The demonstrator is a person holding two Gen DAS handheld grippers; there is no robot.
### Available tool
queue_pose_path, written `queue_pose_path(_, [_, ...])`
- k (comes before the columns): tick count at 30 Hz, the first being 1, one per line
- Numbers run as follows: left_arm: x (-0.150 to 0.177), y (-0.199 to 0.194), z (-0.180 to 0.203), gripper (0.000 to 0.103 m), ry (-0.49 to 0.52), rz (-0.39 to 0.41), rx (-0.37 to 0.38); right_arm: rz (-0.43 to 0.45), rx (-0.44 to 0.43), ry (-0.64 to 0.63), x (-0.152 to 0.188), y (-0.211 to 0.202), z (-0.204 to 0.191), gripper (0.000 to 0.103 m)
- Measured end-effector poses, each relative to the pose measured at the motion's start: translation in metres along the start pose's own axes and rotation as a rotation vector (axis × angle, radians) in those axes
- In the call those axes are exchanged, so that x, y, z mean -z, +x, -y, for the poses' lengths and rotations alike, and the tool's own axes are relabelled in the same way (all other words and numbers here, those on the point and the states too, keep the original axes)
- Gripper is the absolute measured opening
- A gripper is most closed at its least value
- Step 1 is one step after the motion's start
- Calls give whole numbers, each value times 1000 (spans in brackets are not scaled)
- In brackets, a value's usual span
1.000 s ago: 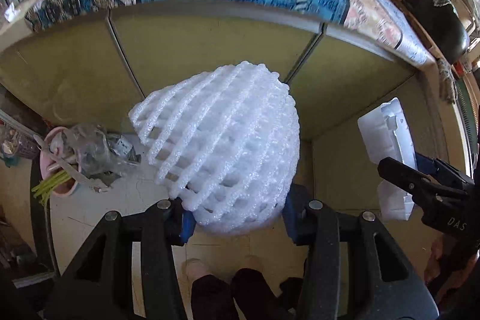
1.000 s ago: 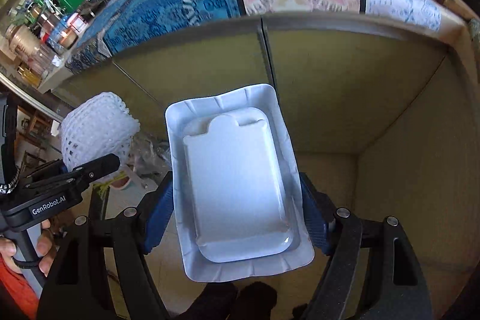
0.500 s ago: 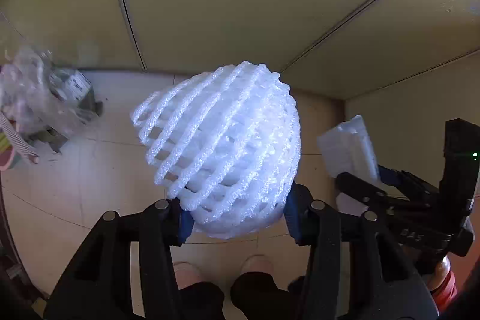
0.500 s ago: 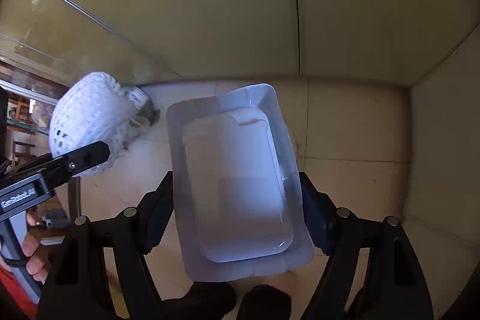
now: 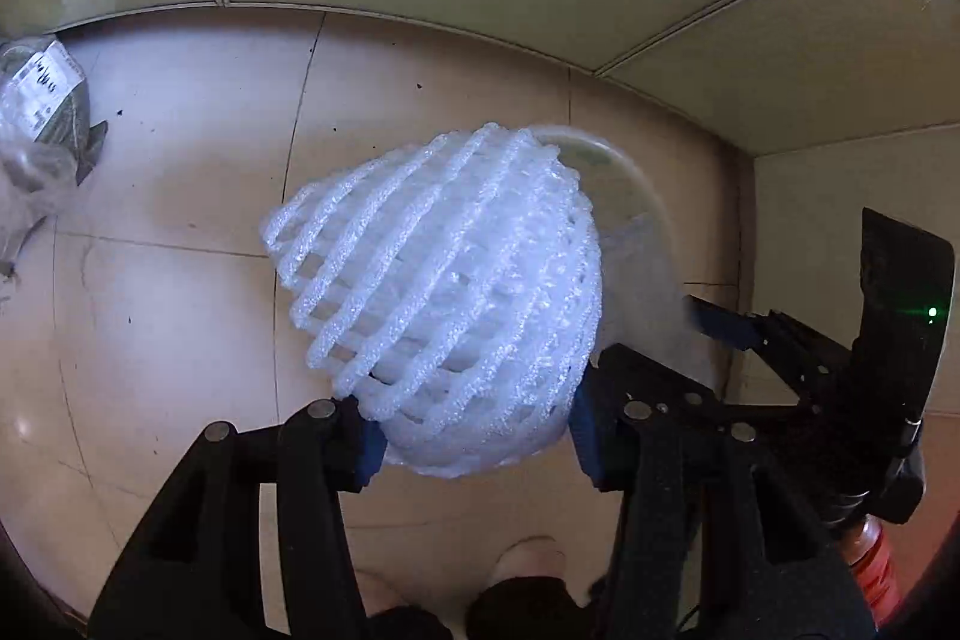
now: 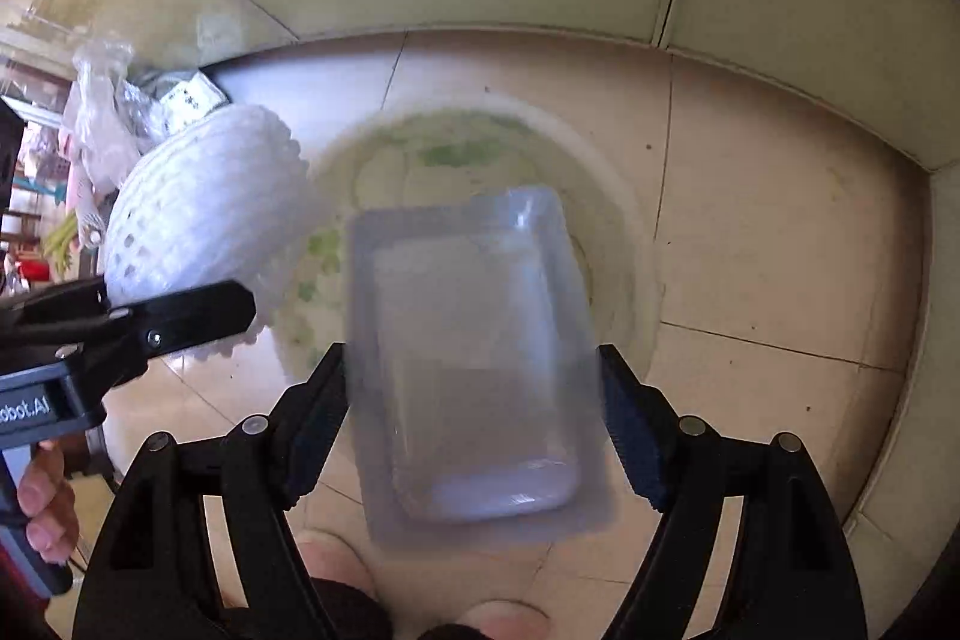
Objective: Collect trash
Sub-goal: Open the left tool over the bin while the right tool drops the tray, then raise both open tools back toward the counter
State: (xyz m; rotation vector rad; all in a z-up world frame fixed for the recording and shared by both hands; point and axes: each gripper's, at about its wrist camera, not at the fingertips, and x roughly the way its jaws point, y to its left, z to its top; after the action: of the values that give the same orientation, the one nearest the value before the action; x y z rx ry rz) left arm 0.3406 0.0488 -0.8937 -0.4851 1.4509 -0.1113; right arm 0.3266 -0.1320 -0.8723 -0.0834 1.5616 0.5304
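Above a pale basin [image 6: 606, 196] on the floor, the left gripper [image 5: 474, 436] clamped a white foam net [image 5: 444, 292] at the basin's left. The right gripper [image 6: 474, 418], jaws opening, had a clear plastic tray [image 6: 474, 358] between them over the basin. Only the right view showed the basin's greenish contents.

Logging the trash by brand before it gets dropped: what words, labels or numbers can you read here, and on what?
"obot.AI": white letters on the left gripper; the start is cut off by the picture's edge.
White label on the plastic bag: dark marks, too blurred to read.
Foam net and plastic tray: no text visible.
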Motion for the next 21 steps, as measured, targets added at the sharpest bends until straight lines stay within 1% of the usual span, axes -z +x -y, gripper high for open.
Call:
queue_pose_path(4, [0, 17, 4, 51, 37, 9, 5, 35, -9, -28, 6, -3, 6, 77])
queue_pose_path(8, [0, 21, 12, 54, 71, 27, 20, 105, 33, -31, 16, -25, 4, 77])
queue_pose_path(10, [0, 24, 22, 61, 92, 28, 21, 157, 55, -26, 23, -38, 1, 77])
queue_pose_path(11, [-1, 28, 26, 62, 100, 24, 15, 170, 58, -18, 24, -39, 4, 77])
queue_pose_path(13, [0, 35, 35, 67, 109, 2, 23, 183, 65, 0, 28, -47, 8, 77])
queue_pose_path(16, [1, 47, 43, 74, 137, -19, -12, 204, 76, 27, 30, -59, 13, 77])
queue_pose_path(17, [3, 50, 46, 75, 147, -26, -21, 213, 77, 40, 31, -63, 16, 77])
queue_pose_path(19, [6, 53, 49, 75, 164, -30, -8, 231, 69, 63, 33, -70, 20, 77])
queue_pose_path(21, [6, 50, 48, 75, 169, -30, -13, 245, 62, 79, 36, -82, 26, 77])
